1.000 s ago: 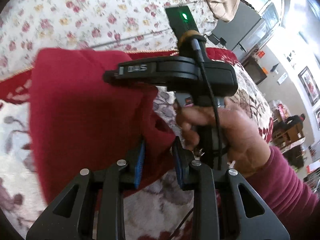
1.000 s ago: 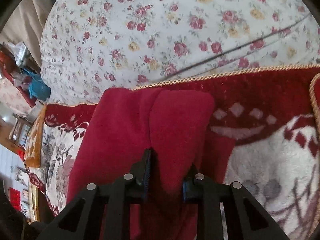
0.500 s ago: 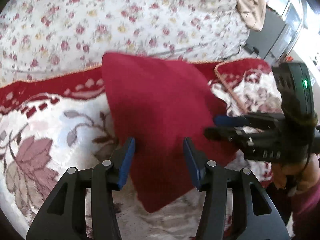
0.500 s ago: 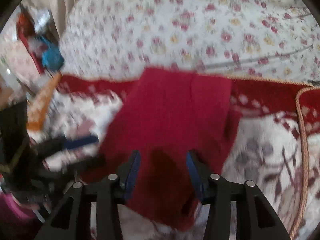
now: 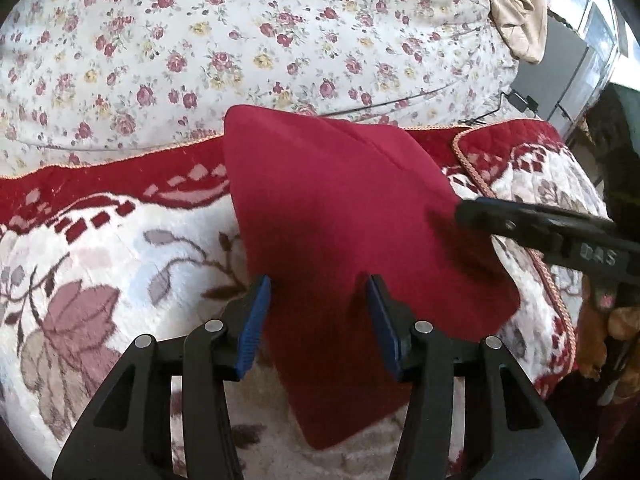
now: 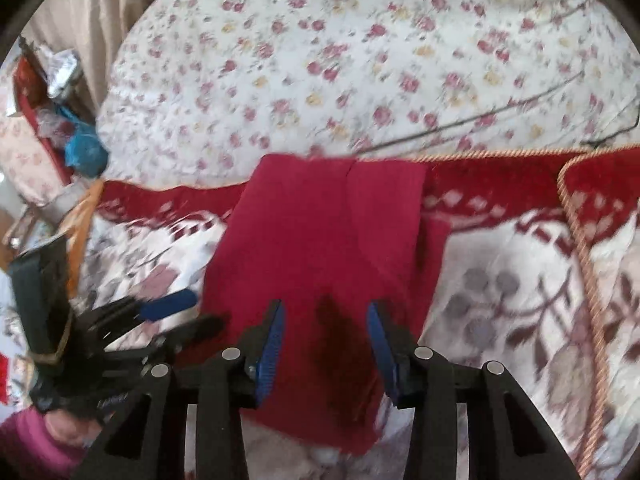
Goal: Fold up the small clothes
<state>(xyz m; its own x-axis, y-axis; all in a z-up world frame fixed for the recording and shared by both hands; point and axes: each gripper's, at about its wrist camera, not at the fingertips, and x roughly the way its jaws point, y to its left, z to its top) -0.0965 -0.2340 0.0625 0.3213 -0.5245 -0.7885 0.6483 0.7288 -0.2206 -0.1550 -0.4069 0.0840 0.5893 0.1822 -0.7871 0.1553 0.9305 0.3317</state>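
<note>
A folded dark red knitted garment (image 5: 340,240) lies flat in the middle of the left wrist view, on a plush cream blanket with red borders and brownish leaf patterns (image 5: 100,272). Its far edge reaches the blanket's gold-corded red border, and beyond that, across the upper part of the frame, spreads a white bedcover printed with small pink and yellow roses (image 5: 240,40). A fold line runs down the cloth from the top right towards the centre.

The left gripper (image 5: 318,312), black with blue ribbed pads, stands at the lower centre of that view. Its jaws have just been opening and now stand apart above the near part of the garment; the pads do not press on the cloth, and the fabric shows between them.

The right gripper (image 6: 326,344) sits at the lower centre of the right wrist view, which is somewhat blurred. Its jaws have likewise just been opening; they are parted, with the red cloth visible between the blue pads and not pinched. In the left wrist view this gripper enters from the right edge, its tip touching or just over the garment's right side; which, I cannot tell.

In the lower left of the right wrist view, the left gripper appears with a blue pad beside the garment's left edge, and a magenta sleeve (image 6: 28,440) shows beneath it.
</note>
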